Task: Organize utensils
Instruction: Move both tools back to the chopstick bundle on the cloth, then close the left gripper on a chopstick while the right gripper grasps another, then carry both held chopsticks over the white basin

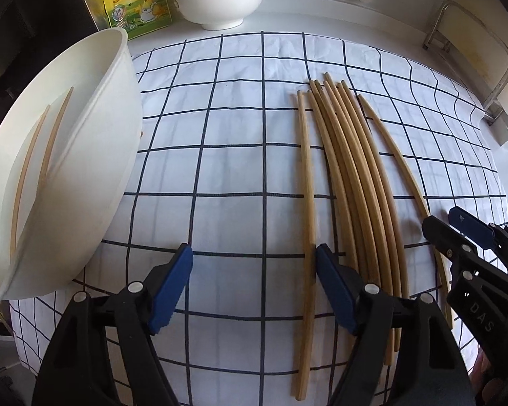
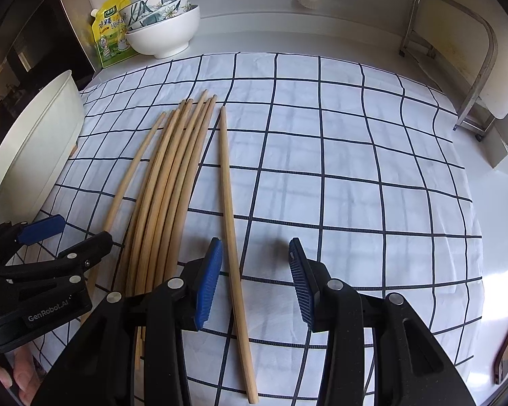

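Observation:
Several bamboo chopsticks (image 1: 352, 186) (image 2: 166, 186) lie in a loose bundle on a white checked cloth (image 1: 237, 135). A white tub (image 1: 94, 186) (image 2: 34, 142) tilts at the left with two chopsticks (image 1: 30, 169) inside. My left gripper (image 1: 254, 287) (image 2: 64, 237) is open over the cloth; the bundle's leftmost chopstick (image 1: 304, 203) runs just inside its right finger, not pinched. My right gripper (image 2: 254, 284) (image 1: 453, 228) is open at the bundle's right. The single rightmost chopstick (image 2: 230, 237) (image 1: 403, 169) lies between its jaws, close to the left pad and flat on the cloth.
Stacked bowls (image 1: 220, 3) (image 2: 162, 30) and a yellow seasoning pouch (image 1: 135, 3) (image 2: 110, 30) stand at the back left. A metal rack (image 2: 457, 67) (image 1: 474, 67) stands at the right on the white counter. The cloth to the right of the chopsticks is bare.

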A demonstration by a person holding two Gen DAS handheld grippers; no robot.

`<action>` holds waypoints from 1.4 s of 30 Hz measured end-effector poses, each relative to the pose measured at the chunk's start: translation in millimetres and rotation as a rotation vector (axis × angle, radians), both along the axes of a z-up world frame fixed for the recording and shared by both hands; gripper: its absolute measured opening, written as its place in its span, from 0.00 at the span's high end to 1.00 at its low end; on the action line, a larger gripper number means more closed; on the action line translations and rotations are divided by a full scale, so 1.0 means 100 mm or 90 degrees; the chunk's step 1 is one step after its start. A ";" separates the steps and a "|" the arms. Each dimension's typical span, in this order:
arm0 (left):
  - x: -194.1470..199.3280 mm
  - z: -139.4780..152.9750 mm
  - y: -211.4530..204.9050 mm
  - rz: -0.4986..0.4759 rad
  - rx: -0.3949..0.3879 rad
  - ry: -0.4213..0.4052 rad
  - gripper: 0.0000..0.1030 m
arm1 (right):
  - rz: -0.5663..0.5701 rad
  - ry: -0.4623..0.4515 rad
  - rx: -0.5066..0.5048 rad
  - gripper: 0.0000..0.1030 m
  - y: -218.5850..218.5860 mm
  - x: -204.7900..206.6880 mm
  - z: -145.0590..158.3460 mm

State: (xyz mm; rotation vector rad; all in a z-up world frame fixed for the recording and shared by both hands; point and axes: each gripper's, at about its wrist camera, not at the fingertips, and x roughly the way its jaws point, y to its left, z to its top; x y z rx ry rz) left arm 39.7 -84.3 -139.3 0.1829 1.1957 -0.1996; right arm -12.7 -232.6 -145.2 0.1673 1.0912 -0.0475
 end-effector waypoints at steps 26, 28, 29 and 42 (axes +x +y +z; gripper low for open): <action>0.06 0.15 -0.04 -0.024 -0.055 -0.002 0.93 | 0.024 -0.014 0.002 0.94 0.15 0.06 0.14; 0.05 0.26 0.00 -0.025 -0.059 -0.013 0.93 | 0.021 -0.022 0.010 0.94 0.17 0.03 0.25; 0.04 0.33 0.04 -0.024 -0.062 -0.020 0.93 | 0.021 -0.025 0.013 0.94 0.18 0.03 0.30; 0.11 1.18 0.92 0.044 -0.090 -0.112 0.93 | 0.108 -0.104 0.052 0.94 0.98 0.31 1.12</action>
